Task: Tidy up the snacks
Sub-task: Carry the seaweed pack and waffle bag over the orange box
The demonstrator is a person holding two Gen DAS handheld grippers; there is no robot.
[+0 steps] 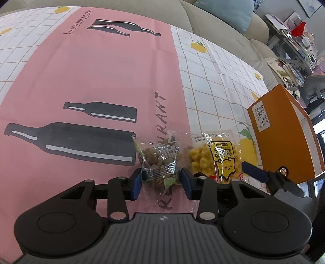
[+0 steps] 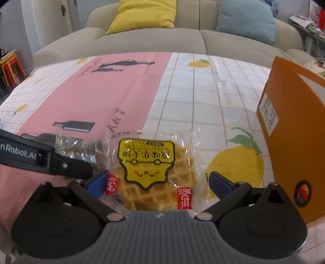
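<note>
A clear packet of brown nut snacks (image 1: pixel 160 160) lies on the pink tablecloth, and my left gripper (image 1: pixel 161 179) has its blue pads on either side of it, closed onto the packet's near end. To its right lies a yellow waffle packet (image 1: pixel 218 157). In the right wrist view the waffle packet (image 2: pixel 150 172) sits between the wide-open fingers of my right gripper (image 2: pixel 158 182), not gripped. The nut packet (image 2: pixel 81 146) shows at left behind the left gripper's finger (image 2: pixel 67 165). An orange box (image 2: pixel 294 132) stands at the right; it also shows in the left wrist view (image 1: pixel 284 132).
The table (image 2: pixel 193 91) carries a pink cloth with bottle prints and a white checked cloth with lemons. A beige sofa (image 2: pixel 152 40) with a yellow cushion (image 2: pixel 142 14) and a blue cushion (image 2: pixel 245 18) stands behind the table. Cluttered shelves (image 1: pixel 294 40) stand at far right.
</note>
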